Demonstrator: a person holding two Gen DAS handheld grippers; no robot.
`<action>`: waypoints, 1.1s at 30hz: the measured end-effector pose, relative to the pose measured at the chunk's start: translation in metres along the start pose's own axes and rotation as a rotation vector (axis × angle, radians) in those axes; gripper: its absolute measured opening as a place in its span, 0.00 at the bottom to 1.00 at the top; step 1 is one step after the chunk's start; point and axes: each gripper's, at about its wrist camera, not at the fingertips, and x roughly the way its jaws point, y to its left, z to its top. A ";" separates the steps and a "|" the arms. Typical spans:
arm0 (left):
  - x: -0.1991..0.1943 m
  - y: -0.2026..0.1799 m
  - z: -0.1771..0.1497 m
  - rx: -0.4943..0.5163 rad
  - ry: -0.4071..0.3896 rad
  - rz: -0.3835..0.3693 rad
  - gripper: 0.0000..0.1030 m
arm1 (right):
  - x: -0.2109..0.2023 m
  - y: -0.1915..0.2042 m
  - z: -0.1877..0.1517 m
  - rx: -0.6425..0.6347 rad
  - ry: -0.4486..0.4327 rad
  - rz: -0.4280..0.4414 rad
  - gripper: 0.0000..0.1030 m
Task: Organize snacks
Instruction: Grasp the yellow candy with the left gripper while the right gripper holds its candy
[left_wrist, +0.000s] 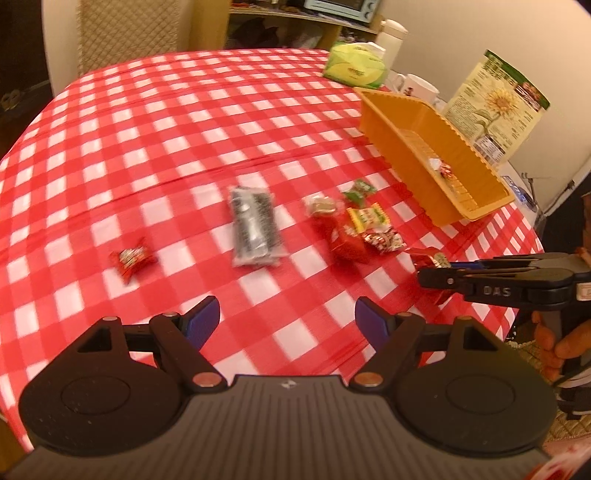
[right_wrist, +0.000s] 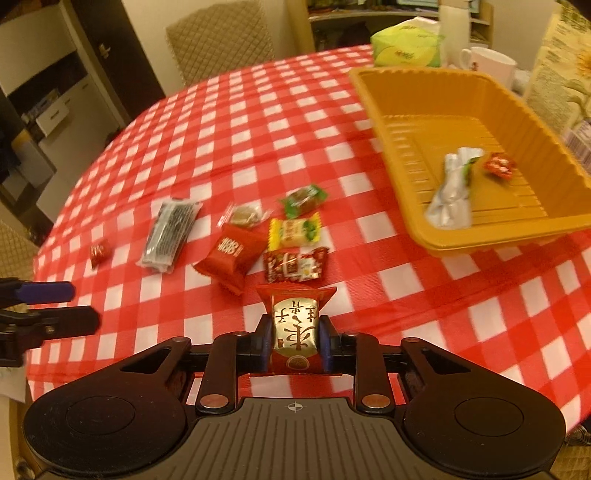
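My right gripper (right_wrist: 294, 341) is shut on a red and gold snack packet (right_wrist: 295, 325) just above the tablecloth; it also shows in the left wrist view (left_wrist: 443, 271). My left gripper (left_wrist: 287, 321) is open and empty above the table's near edge. An orange tray (right_wrist: 413, 229) at the right holds a silver wrapper (right_wrist: 452, 188) and a small red candy (right_wrist: 498, 166). Loose on the cloth lie a red packet (right_wrist: 229, 256), a yellow one (right_wrist: 295, 230), a green one (right_wrist: 304, 199), a dark long packet (right_wrist: 170, 230) and a small red candy (left_wrist: 132, 258).
The table wears a red and white checked cloth (left_wrist: 184, 129). Behind the tray stand a green tissue pack (left_wrist: 354, 66), white mugs (left_wrist: 419, 86), a white bottle (left_wrist: 391, 40) and a sunflower-print bag (left_wrist: 495, 103). A padded chair (right_wrist: 221, 40) stands at the far side.
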 end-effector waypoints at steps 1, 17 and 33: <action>0.003 -0.004 0.003 0.012 -0.002 -0.005 0.75 | -0.005 -0.003 0.000 0.006 -0.012 0.002 0.25; 0.076 -0.072 0.058 0.265 -0.005 -0.085 0.41 | -0.069 -0.057 0.010 0.104 -0.144 -0.005 0.25; 0.142 -0.095 0.077 0.382 0.071 -0.072 0.33 | -0.086 -0.114 0.009 0.203 -0.160 -0.064 0.25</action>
